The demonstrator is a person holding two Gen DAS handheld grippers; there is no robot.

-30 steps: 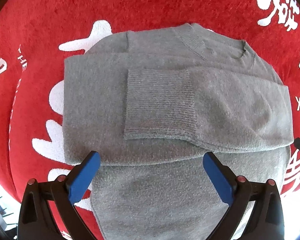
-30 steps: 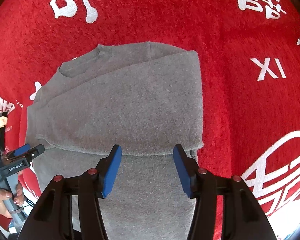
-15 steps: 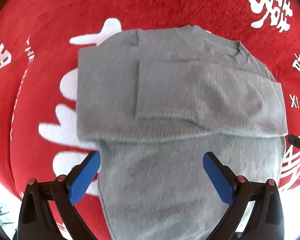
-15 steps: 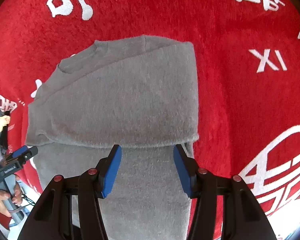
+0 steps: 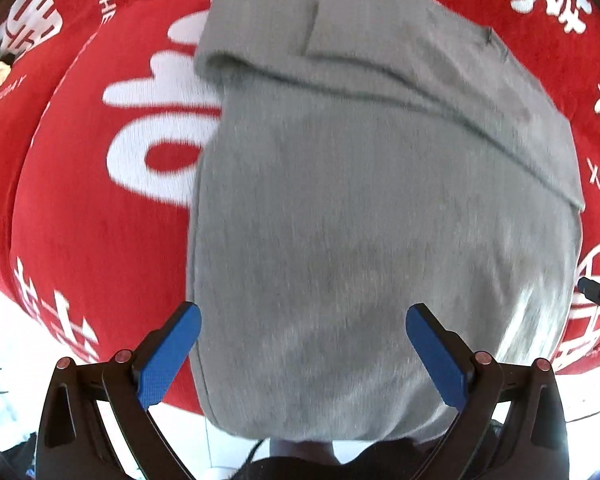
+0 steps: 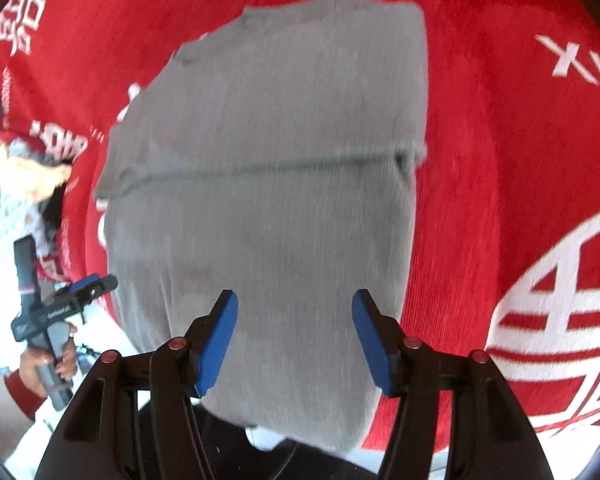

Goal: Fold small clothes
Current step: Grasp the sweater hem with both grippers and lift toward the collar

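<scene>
A grey knit sweater (image 5: 380,208) lies on a red cloth (image 5: 84,216) with white lettering. Its sleeves are folded across the chest at the far end, and its lower body stretches toward me and hangs over the near table edge. It also shows in the right wrist view (image 6: 284,184). My left gripper (image 5: 302,354) is open and empty, its blue pads (image 5: 168,354) straddling the lower body near the hem. My right gripper (image 6: 294,342) is open and empty above the same lower part.
The red cloth (image 6: 520,160) covers the table, with bare cloth left and right of the sweater. The near table edge runs just under both grippers. The left hand-held gripper (image 6: 60,304) and the person's hand show at the left of the right wrist view.
Both grippers have pulled back toward the near edge; the sweater's folded top has moved far up the views and its lower body now fills them. Both stay open.
</scene>
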